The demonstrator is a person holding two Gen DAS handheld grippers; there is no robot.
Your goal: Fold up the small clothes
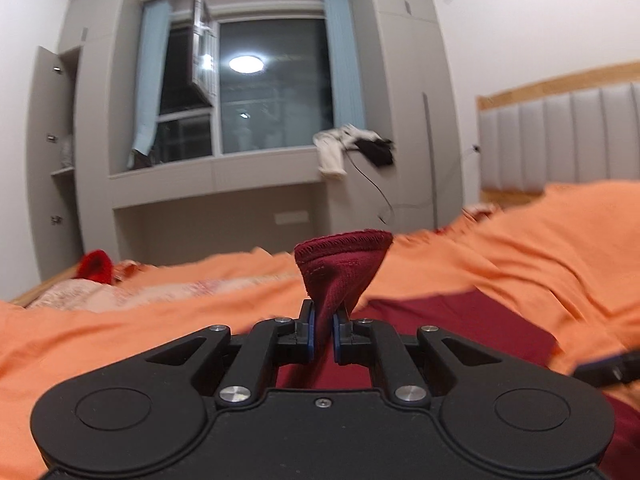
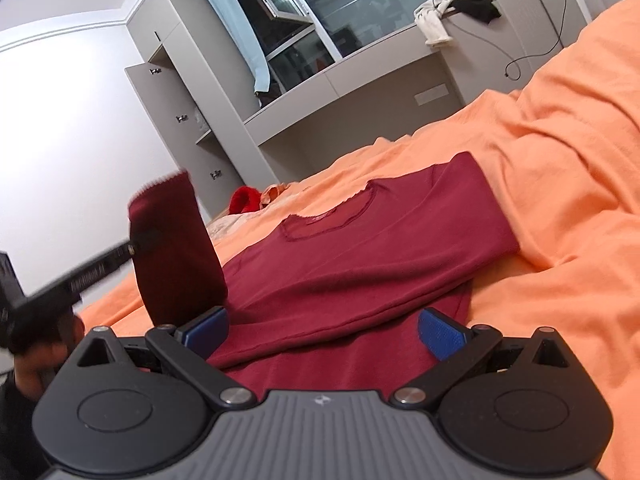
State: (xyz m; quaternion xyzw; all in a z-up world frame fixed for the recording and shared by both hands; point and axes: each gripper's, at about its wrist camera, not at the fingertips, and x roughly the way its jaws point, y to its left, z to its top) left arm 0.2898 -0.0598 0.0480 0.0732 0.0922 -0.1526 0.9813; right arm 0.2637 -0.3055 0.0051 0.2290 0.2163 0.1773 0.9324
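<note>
A dark red long-sleeved shirt (image 2: 360, 248) lies on the orange bedspread (image 2: 560, 200), its right sleeve folded across the body. My left gripper (image 1: 323, 320) is shut on the cuff of the left sleeve (image 1: 340, 264) and holds it lifted above the bed; the lifted sleeve (image 2: 172, 248) and the left gripper (image 2: 138, 240) also show at the left of the right wrist view. My right gripper (image 2: 324, 336) is open and empty, low over the shirt's hem.
A bright red item (image 2: 244, 200) lies at the far end of the bed. Grey cabinets and a window ledge (image 1: 216, 168) with white and black clothes (image 1: 352, 148) stand beyond. A padded headboard (image 1: 560, 136) is at the right.
</note>
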